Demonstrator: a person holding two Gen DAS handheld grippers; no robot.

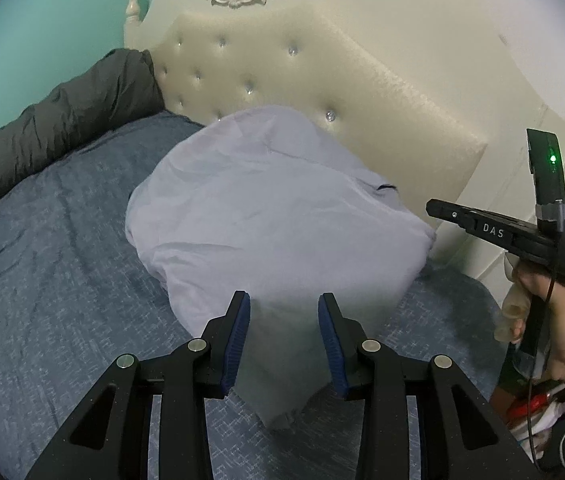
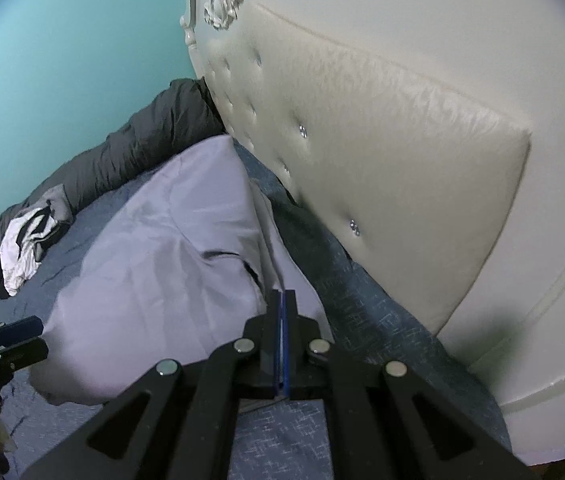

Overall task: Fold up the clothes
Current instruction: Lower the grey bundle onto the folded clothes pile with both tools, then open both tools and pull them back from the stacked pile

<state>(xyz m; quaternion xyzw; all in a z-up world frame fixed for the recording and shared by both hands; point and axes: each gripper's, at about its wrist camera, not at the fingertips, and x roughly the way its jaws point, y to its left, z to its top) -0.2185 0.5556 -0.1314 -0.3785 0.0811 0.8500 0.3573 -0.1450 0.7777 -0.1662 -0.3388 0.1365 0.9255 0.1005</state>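
Note:
A pale lavender garment (image 1: 274, 200) lies heaped on the blue bedspread (image 1: 42, 280) near the headboard, its near part raised. My left gripper (image 1: 284, 320) has a thick bunch of this cloth between its blue pads, and a fold hangs below them. In the right wrist view the garment (image 2: 154, 260) spreads to the left, and my right gripper (image 2: 282, 296) is shut, pinching a thin edge of it. The right gripper (image 1: 432, 206), held by a hand (image 1: 554, 320), also shows at the right of the left wrist view. The left gripper (image 2: 38, 338) appears at the lower left against the cloth.
A cream tufted headboard (image 1: 322, 80) rises just behind the garment. A dark grey padded cover (image 1: 62, 120) lies along the teal wall, with a white-and-black cloth (image 2: 26, 248) on it. Red and white items (image 1: 534, 404) sit at the lower right.

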